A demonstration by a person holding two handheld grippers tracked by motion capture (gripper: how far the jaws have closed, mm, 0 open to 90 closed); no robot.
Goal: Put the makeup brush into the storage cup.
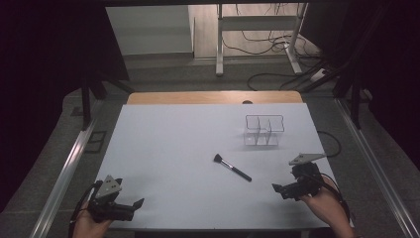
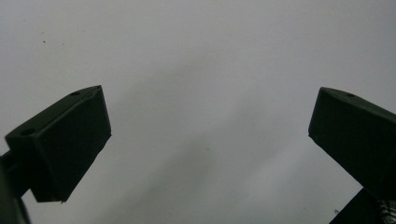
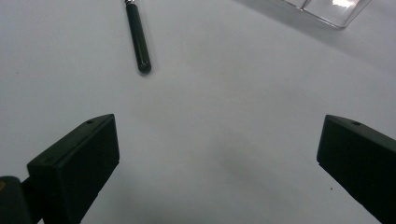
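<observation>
The left tool (image 1: pixel 132 204) rests at the near left corner of the desk (image 1: pixel 173 148), held by a hand (image 1: pixel 86 225) that the bottom edge of the high view cuts off. Its jaws stand wide apart with nothing between them. In the left gripper view (image 2: pixel 205 149) bare white desk surface lies between and ahead of the jaws, and the right jaw is cut off by the frame edge.

The right tool (image 1: pixel 278 189) sits at the near right of the desk, held by a hand (image 1: pixel 324 206); its jaws also stand wide apart and empty. In the right gripper view (image 3: pixel 217 158) both jaws are cropped at the bottom of the frame.

The makeup brush (image 1: pixel 232 167) lies flat on the desk ahead of the right tool and to its left, well apart from the jaws, touched by neither tool. In the high view its bristle head points away from the right tool and its black handle end lies nearer. In the right gripper view the handle (image 3: pixel 138 39) shows; the bristle head is cut off by the top edge.

A clear compartmented organiser (image 1: pixel 264 130) stands farther ahead of the right tool, beyond the makeup brush and apart from it. Its transparent walls are hard to trace. In the right gripper view one corner (image 3: pixel 327 9) enters at the top.
</observation>
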